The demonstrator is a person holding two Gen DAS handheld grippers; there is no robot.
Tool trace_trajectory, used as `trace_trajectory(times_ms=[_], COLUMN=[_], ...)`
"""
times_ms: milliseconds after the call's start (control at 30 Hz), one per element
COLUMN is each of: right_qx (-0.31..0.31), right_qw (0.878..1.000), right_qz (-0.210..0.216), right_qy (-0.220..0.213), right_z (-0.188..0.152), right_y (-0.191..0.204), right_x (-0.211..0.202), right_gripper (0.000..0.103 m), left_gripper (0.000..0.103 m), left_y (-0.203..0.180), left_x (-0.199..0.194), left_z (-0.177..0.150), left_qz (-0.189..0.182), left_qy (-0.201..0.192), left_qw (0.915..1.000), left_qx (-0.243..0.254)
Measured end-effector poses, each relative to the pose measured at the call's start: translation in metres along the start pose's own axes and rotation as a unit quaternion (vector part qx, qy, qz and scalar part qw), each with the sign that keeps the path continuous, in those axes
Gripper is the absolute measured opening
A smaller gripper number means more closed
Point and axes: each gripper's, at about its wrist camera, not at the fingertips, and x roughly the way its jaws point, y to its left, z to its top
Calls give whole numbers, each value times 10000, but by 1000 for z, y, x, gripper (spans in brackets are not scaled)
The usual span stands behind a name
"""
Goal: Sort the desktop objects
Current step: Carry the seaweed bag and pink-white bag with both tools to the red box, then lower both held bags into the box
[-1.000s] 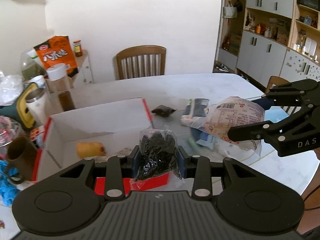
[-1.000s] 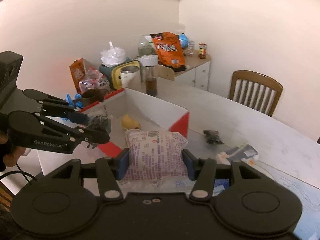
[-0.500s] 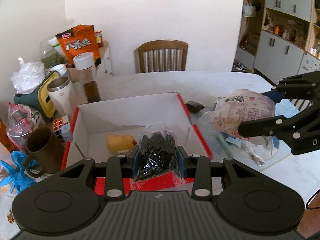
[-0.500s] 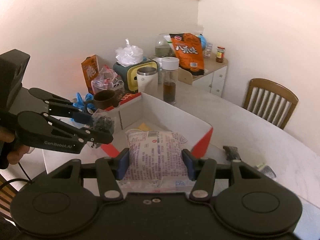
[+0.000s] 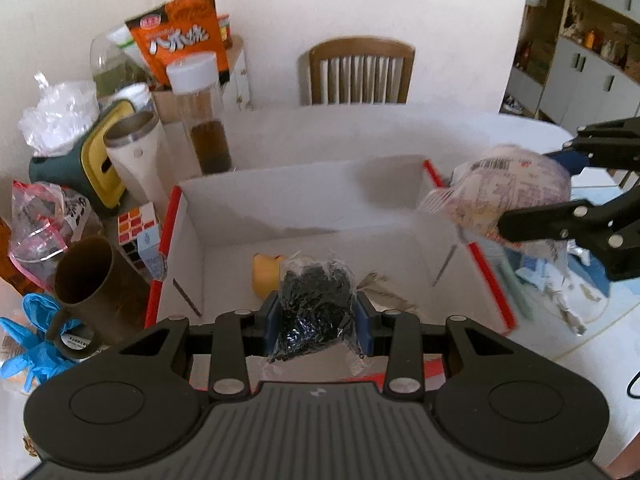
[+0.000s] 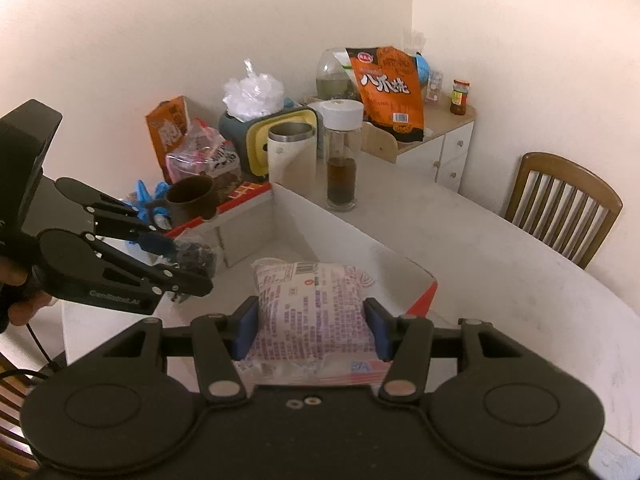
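Note:
My left gripper point(image 5: 317, 322) is shut on a clear bag of black bits point(image 5: 314, 312) and holds it above the near side of a white box with red edges point(image 5: 304, 196). A yellow object point(image 5: 265, 276) lies inside the box. My right gripper point(image 6: 312, 330) is shut on a white printed snack packet point(image 6: 310, 304) over the box's right edge point(image 6: 424, 296). In the left wrist view the right gripper point(image 5: 560, 200) and its packet point(image 5: 508, 196) are at the right. In the right wrist view the left gripper point(image 6: 176, 262) with the bag point(image 6: 196, 256) is at the left.
Left of the box stand a brown mug point(image 5: 82, 280), a puzzle cube point(image 5: 138, 232), blue gloves point(image 5: 30, 340), a white tumbler point(image 5: 136, 156) and a tall bottle point(image 5: 204, 120). Loose packets point(image 5: 560, 280) lie right of the box. A wooden chair point(image 5: 360, 70) stands behind the table.
Both grippers have moved left and forward, coming over the box with their packets still held. The box now fills the middle of both views.

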Motion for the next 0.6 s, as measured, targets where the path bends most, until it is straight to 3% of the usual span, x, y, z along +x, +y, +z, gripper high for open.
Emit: trace_trajectory(times_ms=[333,600], right_qx=[68,-205], right_qw=[9993,9977], right_qz=[21,-6], right_qy=[374,651], right_z=[10,24], right_y=[-18,-21], right_x=[58,97], right_gripper=[55,55], left_gripper=[36,36], left_y=[24,29], left_x=[59,88], left_z=[15,22], left_qz=[176,324], left_qy=[768,1373], left_qw=[9969,9897], left_qx=[46,245])
